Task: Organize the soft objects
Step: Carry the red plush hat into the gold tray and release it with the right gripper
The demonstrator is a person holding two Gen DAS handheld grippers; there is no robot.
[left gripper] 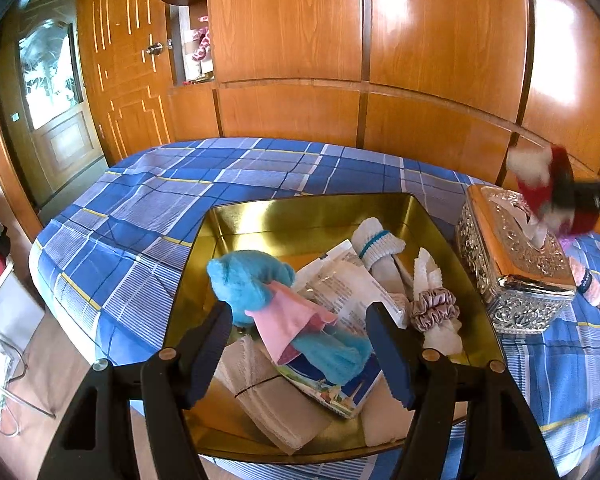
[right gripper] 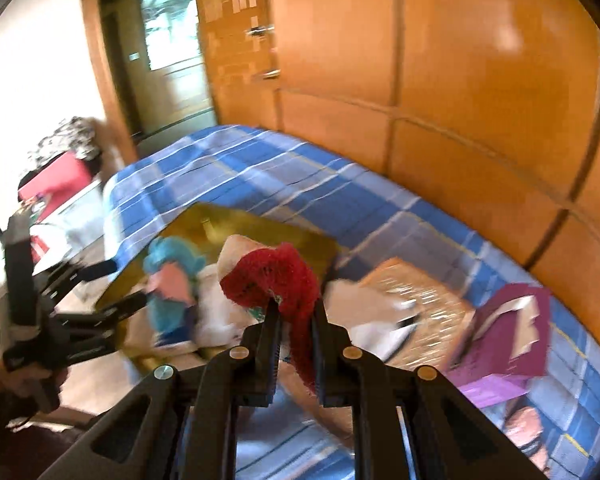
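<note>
Red plush toy (right gripper: 288, 280) is clamped in our right gripper (right gripper: 296, 320); left gripper (left gripper: 300, 344) gapes empty over gold tin (left gripper: 300, 216); next, drop it inside.

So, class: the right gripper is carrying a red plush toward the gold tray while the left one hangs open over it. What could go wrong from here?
1. The right gripper pinches only a narrow part of the red plush, so it might slip out.
2. The gold tray is already piled high, so the plush may roll off.
3. The ornate tissue box sits close beside the tray and could be bumped.
</note>
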